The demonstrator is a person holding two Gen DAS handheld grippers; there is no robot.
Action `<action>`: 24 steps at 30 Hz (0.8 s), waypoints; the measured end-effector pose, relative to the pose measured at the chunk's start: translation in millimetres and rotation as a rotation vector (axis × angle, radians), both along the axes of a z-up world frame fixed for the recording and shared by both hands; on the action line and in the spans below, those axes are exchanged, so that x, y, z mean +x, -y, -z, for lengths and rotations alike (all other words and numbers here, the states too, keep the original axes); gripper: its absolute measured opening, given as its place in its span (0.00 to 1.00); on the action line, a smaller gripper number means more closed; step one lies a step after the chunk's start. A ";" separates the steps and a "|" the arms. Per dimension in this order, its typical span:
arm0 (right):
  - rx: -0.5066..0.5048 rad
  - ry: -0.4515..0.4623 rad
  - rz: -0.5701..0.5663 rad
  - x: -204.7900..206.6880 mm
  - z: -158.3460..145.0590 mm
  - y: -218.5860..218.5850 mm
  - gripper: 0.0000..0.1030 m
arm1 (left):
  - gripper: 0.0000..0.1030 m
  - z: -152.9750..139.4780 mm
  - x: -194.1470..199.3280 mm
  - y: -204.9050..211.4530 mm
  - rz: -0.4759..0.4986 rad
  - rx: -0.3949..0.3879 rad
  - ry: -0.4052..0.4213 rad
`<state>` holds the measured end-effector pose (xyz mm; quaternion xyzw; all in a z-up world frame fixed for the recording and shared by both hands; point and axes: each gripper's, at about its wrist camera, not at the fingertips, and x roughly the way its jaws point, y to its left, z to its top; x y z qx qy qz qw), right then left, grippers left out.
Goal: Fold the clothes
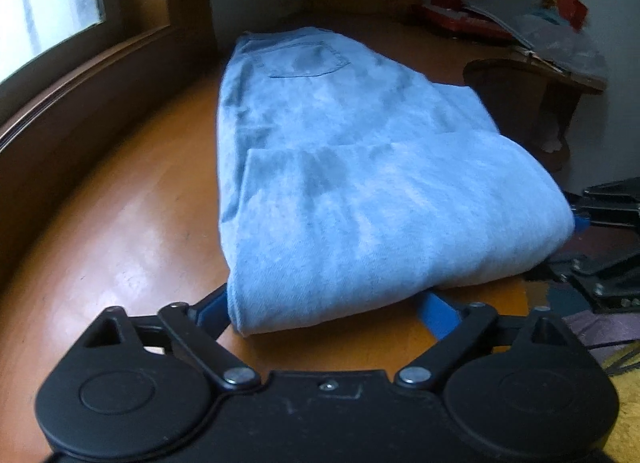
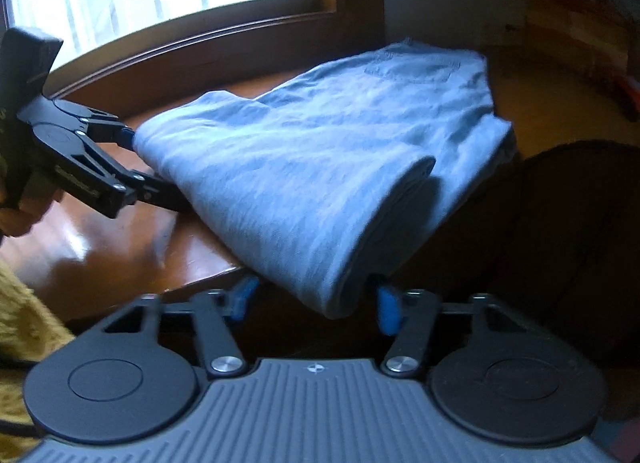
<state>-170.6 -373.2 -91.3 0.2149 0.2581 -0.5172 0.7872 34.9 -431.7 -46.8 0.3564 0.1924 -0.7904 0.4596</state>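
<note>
The brown wooden table (image 1: 132, 223) fills the lower left of the left wrist view. Light blue folded jeans (image 1: 340, 183) lie along its centre, back pocket (image 1: 308, 61) at the upper middle. The left gripper (image 1: 328, 303) stands wide around the near fold, fingers apart. The right gripper (image 2: 312, 299), narrower, brackets the jeans' hanging corner; whether its pads press is unclear.

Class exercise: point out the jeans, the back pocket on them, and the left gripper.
jeans (image 1: 360, 203): left wrist view, on the folded top layer.
back pocket (image 1: 304, 59): left wrist view, on the pocket's middle.
left gripper (image 2: 154, 165): right wrist view, between its fingertips at the jeans' edge.
</note>
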 end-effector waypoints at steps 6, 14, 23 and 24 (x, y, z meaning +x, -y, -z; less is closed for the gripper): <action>-0.085 0.005 0.043 -3.3 -16.0 -10.6 0.29 | 0.54 -11.1 -2.7 -9.5 0.015 -0.004 0.003; -0.137 0.093 0.080 -14.9 -45.5 -39.3 0.28 | 0.54 -40.2 -16.8 -32.4 -0.013 -0.039 -0.043; -0.170 0.158 0.071 -49.1 -74.4 -10.9 0.28 | 0.54 -64.9 -21.4 -0.5 -0.092 -0.086 -0.048; -0.183 0.162 0.066 -51.9 -76.7 -3.7 0.28 | 0.54 -67.2 -20.5 6.2 -0.104 -0.091 -0.049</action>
